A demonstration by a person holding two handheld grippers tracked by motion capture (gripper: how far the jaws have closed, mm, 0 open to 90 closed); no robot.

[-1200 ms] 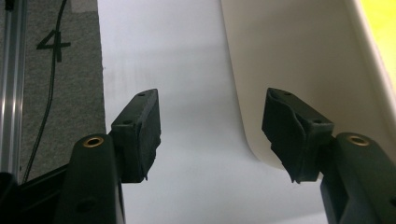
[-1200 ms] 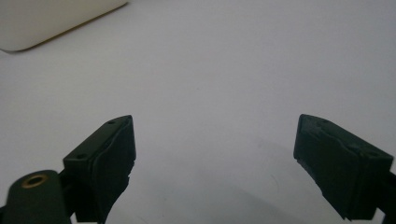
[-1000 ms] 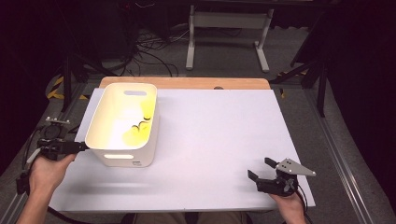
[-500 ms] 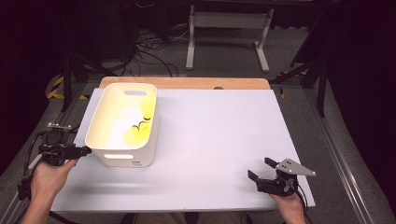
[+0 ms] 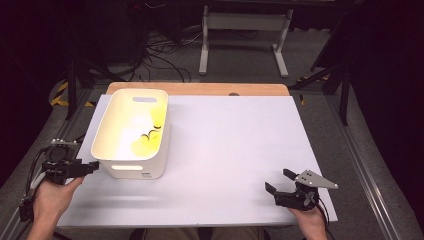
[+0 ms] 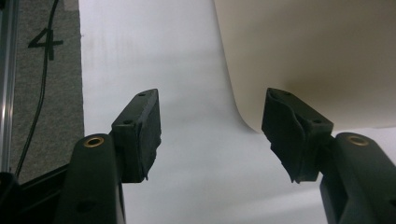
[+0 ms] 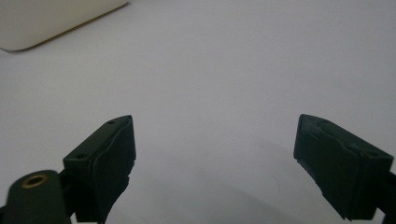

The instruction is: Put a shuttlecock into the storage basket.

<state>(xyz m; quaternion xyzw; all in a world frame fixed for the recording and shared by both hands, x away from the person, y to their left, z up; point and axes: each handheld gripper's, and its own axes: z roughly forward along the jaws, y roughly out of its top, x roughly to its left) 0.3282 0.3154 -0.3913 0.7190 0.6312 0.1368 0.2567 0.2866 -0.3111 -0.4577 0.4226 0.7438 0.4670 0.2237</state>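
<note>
A dark room with cables and a metal stand on the floor surrounds a white tabletop (image 5: pixel 230 150) with a wooden strip along its far edge. The cream bin (image 5: pixel 132 132) stands at the far left of the tabletop, with yellow and dark things inside that are too small to name. The left tongs (image 5: pixel 92 166) have drawn back toward the near left edge since a second ago and now sit just beside the bin's near left corner, apart from it, jaws well open with nothing between them; the left gripper view shows the bin wall (image 6: pixel 317 60) just past the right jaw. The right tongs (image 5: pixel 281 181) rest at the near right as before, jaws wide and empty. The bin seems released, so the next grip has yet to start.
</note>
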